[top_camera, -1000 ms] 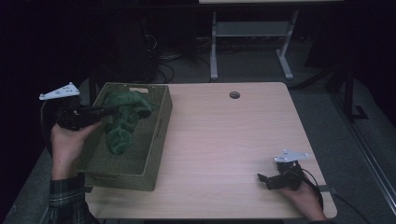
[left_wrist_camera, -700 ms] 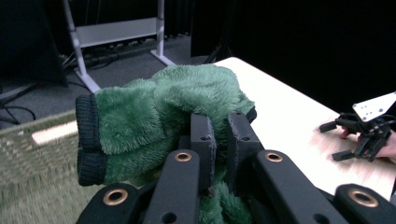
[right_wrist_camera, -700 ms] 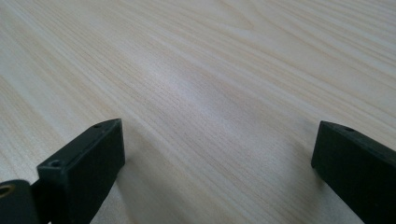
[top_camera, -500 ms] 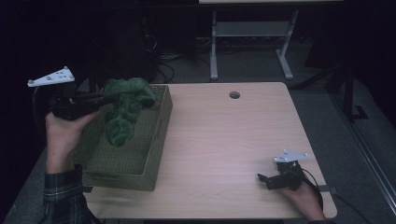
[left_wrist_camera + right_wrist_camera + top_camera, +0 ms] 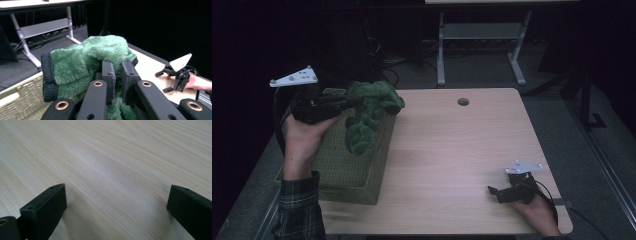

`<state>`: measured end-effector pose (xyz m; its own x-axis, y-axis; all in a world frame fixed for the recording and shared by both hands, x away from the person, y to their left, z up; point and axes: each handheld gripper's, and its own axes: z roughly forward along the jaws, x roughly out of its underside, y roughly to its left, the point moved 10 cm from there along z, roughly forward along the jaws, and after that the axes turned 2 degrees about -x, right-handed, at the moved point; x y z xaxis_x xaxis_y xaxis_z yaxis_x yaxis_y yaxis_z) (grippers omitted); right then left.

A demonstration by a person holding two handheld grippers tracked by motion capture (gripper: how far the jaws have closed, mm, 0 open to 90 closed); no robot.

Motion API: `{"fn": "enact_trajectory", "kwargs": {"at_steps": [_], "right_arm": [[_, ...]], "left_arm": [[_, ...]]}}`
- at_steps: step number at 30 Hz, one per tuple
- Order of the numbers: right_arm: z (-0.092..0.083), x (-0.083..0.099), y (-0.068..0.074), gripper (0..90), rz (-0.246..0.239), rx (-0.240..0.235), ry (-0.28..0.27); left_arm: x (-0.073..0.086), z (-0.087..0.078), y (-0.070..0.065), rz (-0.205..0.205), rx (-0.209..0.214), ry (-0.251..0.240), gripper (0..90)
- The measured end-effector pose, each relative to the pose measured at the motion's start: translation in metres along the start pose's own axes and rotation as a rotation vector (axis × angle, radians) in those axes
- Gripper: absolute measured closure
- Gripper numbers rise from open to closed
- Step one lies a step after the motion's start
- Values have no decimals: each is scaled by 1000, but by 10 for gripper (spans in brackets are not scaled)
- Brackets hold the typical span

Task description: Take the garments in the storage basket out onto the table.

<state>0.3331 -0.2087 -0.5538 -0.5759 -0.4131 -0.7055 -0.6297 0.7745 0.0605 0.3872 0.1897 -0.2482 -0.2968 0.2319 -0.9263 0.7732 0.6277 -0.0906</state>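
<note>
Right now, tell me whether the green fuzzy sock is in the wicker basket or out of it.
Mostly out: the left hand-held gripper is shut on the green fuzzy sock and holds it above the wicker basket, its lower end hanging over the basket's inside.

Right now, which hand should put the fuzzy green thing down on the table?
Left, probably. The left gripper is already shut on the fuzzy green garment, above the wicker basket. The right gripper rests open at the table's near right corner, far from it.
</note>
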Motion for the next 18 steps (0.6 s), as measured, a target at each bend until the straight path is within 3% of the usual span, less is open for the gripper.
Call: {"fn": "enact_trajectory", "kwargs": {"at_steps": [18], "right_arm": [[0, 0, 0, 21, 0, 0, 1]], "left_arm": [[5, 52, -40, 22, 98, 34, 827]]}}
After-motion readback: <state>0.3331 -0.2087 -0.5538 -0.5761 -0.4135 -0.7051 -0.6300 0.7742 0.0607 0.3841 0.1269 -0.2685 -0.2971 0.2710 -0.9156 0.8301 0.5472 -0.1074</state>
